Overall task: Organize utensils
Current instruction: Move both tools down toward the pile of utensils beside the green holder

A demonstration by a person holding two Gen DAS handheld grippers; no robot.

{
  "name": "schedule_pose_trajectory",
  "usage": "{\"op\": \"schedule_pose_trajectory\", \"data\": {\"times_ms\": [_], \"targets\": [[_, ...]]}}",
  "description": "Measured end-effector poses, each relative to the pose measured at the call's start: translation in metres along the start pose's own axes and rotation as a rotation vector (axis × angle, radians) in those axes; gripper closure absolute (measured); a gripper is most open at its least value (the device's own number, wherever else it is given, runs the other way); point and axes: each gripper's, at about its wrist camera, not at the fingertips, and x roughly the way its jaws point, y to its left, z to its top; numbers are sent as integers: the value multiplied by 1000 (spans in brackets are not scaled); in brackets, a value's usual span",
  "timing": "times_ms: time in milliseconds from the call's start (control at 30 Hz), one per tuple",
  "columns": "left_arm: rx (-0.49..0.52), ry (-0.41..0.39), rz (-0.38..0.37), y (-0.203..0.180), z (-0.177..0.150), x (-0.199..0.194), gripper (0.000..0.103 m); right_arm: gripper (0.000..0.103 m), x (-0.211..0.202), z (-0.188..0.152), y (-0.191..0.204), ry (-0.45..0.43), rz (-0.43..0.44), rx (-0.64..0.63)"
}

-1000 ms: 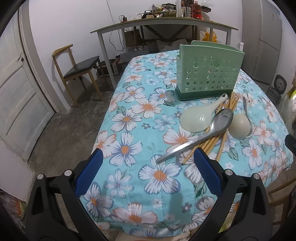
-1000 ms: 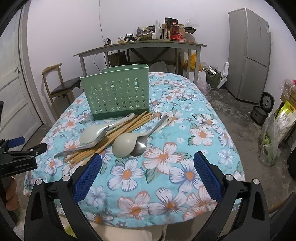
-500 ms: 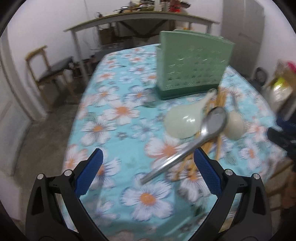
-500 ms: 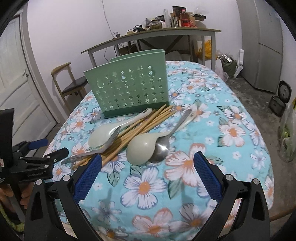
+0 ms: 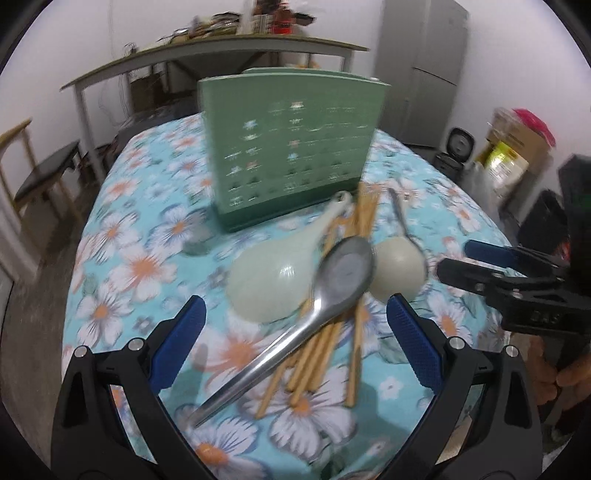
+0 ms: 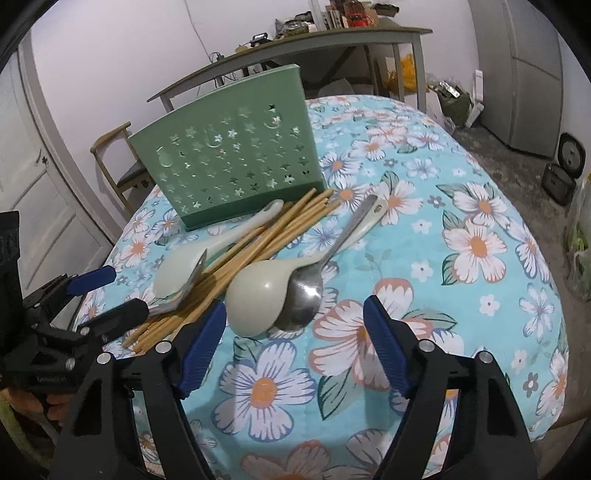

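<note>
A floral cloth (image 6: 476,243) in turquoise, white and orange is covering the round table in a plain room with pale walls (image 6: 122,55). Behind it, a long grey-green side table (image 6: 295,48) is standing against the wall, its top crowded with bottles and clutter (image 6: 347,14) too small to identify. A wooden chair (image 6: 118,162) with a dark seat is sitting beside a white panelled door (image 6: 40,192) on the left. A tall grey refrigerator (image 6: 532,70) is occupying the right corner, above a bare concrete floor (image 6: 517,173) where bags and a small round appliance (image 6: 570,151) are lying. Even indoor light is falling across the scene.
</note>
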Motion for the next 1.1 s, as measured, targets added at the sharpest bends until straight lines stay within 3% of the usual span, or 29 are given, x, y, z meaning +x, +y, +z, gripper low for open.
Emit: {"op": "schedule_pose_trajectory", "data": {"times_ms": [67, 167, 400, 567, 800, 1100], "targets": [[37, -13, -15, -9, 3, 0, 28, 31, 2, -1, -4, 3, 3, 11], [91, -2, -25, -24, 7, 6, 45, 32, 3, -2, -8, 5, 9, 21], [190, 35, 60, -48, 7, 29, 69, 32, 4, -7, -18, 8, 24, 48], [146, 60, 55, -44, 10, 37, 92, 35, 6, -10, -24, 17, 40, 66], [35, 61, -20, -22, 16, 32, 97, 42, 7, -8, -26, 33, 96, 86], [5, 89, -3, -15, 22, 42, 97, 50, 16, 0, -33, 78, 153, 160]]}}
